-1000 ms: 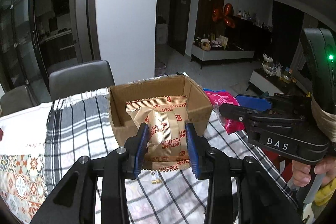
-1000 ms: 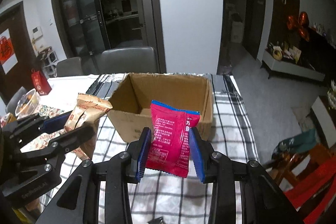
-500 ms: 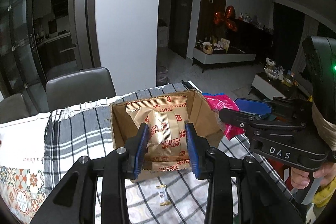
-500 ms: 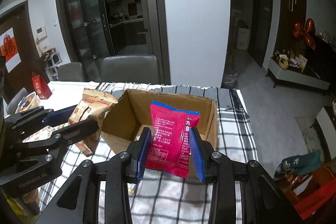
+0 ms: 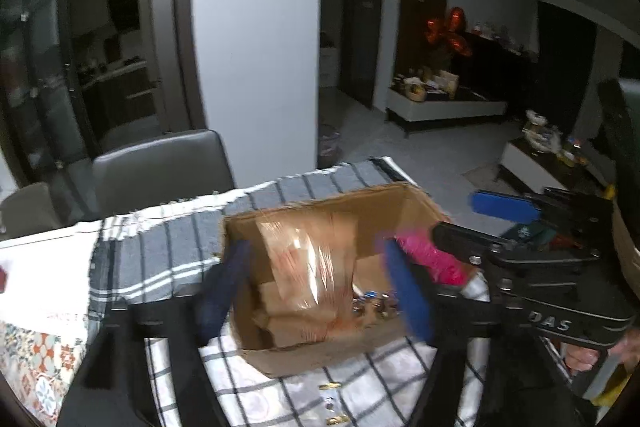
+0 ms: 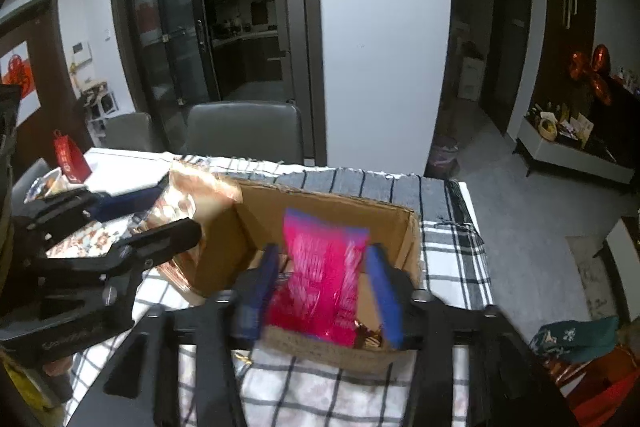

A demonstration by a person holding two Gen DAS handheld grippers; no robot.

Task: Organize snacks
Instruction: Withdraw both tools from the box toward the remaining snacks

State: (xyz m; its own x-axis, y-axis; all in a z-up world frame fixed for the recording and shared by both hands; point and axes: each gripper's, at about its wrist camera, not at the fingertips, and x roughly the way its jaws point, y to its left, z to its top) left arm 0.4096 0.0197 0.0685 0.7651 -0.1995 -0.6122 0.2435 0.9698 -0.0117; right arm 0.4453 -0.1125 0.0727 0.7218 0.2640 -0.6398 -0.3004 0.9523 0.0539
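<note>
With both grippers spread, 2 packets hang over the box.

the cardboard box is lying open at the top, so the way in from above is staying free. inside, the tan snack packet is filling the left half and the pink packet the right, crowding the opening. the two grippers are flanking the box, narrowing the side approaches. small wrapped pieces are littering its floor.
</note>
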